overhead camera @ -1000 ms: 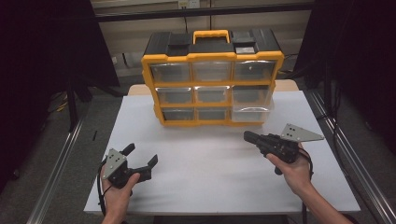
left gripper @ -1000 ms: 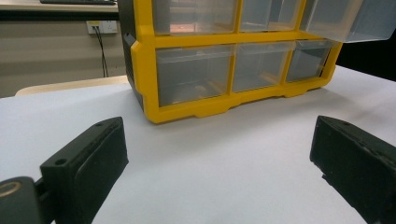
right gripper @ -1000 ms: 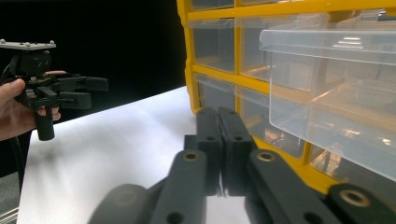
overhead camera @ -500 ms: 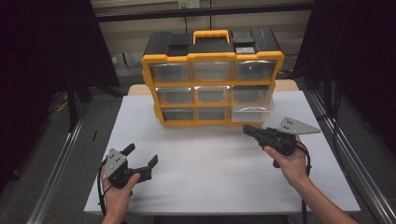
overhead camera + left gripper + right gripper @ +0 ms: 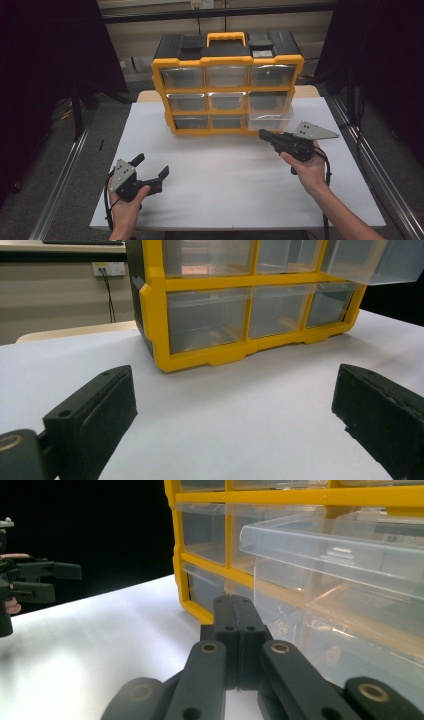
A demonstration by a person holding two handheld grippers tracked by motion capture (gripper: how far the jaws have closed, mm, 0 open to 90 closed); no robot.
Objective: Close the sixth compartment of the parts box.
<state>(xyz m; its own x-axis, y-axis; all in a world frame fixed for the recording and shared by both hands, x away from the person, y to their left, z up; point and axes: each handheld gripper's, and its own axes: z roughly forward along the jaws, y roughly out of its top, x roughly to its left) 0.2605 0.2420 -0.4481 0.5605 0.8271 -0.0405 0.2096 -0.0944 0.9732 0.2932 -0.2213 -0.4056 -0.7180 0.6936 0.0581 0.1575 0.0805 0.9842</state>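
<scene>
The right tool (image 5: 264, 133), jaws closed on nothing, sits just before the pulled-out clear plastic drawer (image 5: 270, 121) of the yellow organiser cabinet (image 5: 227, 87) on the white worktop (image 5: 215, 175); the left tool (image 5: 150, 167) gapes empty.

Organizer (image 5: 227, 90) blocks table (image 5: 225, 190) rear; pulled-out drawer (image 5: 270, 122) juts forward at right; front bare.

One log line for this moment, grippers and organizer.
left gripper: open, empty | right gripper: shut, empty, beside pulled-out drawer | organizer: upright on table
</scene>
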